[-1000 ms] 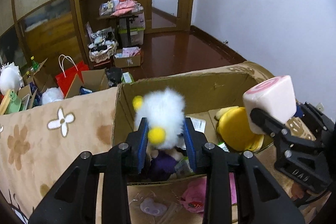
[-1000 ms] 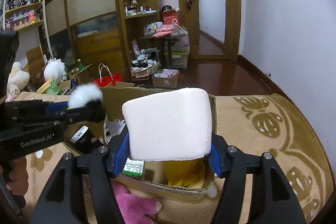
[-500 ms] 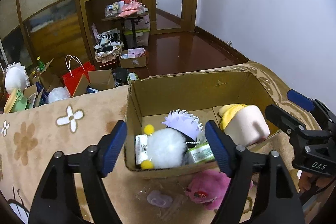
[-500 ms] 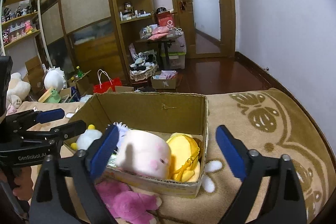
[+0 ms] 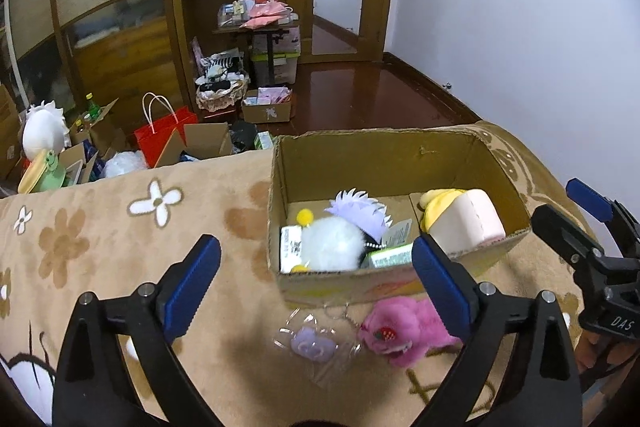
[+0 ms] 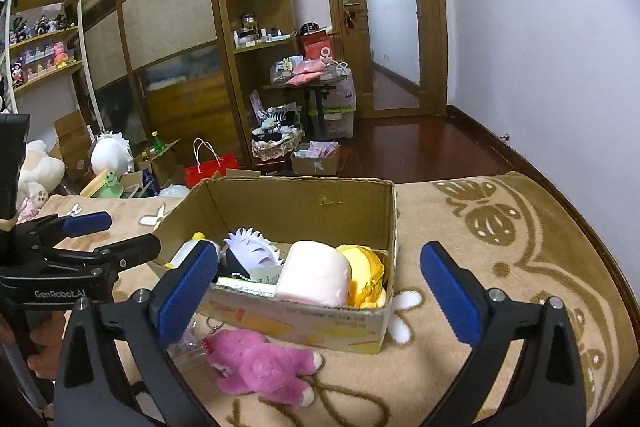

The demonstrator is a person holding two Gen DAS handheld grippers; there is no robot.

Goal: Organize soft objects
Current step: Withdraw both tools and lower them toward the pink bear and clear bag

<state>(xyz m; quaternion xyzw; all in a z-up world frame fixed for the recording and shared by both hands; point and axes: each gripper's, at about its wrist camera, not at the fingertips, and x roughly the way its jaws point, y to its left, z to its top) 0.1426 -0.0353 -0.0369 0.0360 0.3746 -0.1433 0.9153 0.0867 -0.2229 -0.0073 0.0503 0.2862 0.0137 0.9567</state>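
Note:
A cardboard box [image 5: 384, 155] [image 6: 304, 323] stands on a tan patterned blanket. In it lie a white fluffy toy [image 5: 332, 243], a purple spiky toy [image 5: 360, 211] [image 6: 250, 247], a pale pink squishy block [image 5: 466, 223] [image 6: 316, 277] and a yellow plush [image 5: 438, 201] [image 6: 366, 275]. A pink plush [image 5: 404, 327] [image 6: 256, 363] and a small purple charm in clear wrap [image 5: 312, 343] lie on the blanket in front of the box. My left gripper [image 5: 316, 279] is open and empty, back from the box. My right gripper [image 6: 316, 291] is open and empty, also in front of the box.
The tan blanket [image 5: 100, 235] [image 6: 500, 247] spreads to both sides of the box. Beyond it the floor holds a red paper bag [image 5: 168, 135], small boxes and plush toys. Wooden shelves [image 6: 248, 27] and a door [image 6: 384, 11] stand at the back.
One second ago the left gripper held the white fluffy toy and the right held the pink block over the box. Both opened; the toys now lie in the box. Both grippers have drawn back.

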